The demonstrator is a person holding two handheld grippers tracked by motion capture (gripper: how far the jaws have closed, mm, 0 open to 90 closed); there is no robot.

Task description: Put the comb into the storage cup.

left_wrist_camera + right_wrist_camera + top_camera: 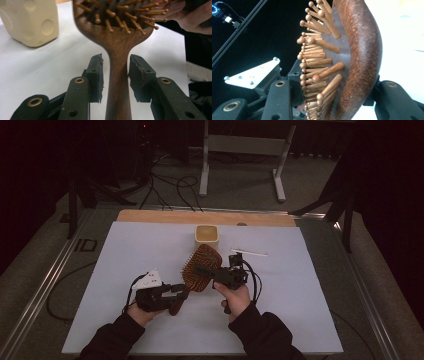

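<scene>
A brown wooden hairbrush (202, 267) with peg bristles is held up over the white mat (130, 250). My right gripper (206, 270) is shut on its head; in the right gripper view the jaws (337, 80) clamp the bristle face and the curved back of the hairbrush (362, 50). My left gripper (177, 292) is at the handle end. In the left gripper view its jaws (115, 58) stand on either side of the hairbrush handle (117, 80), with a thin gap at each pad, so it is open.
A cream square cup (207, 234) stands on the mat behind the brush, and shows as a cream cup (32, 20) at the upper left of the left gripper view. A thin white stick (249, 252) lies to its right. The table's wooden edge (150, 215) runs along the back.
</scene>
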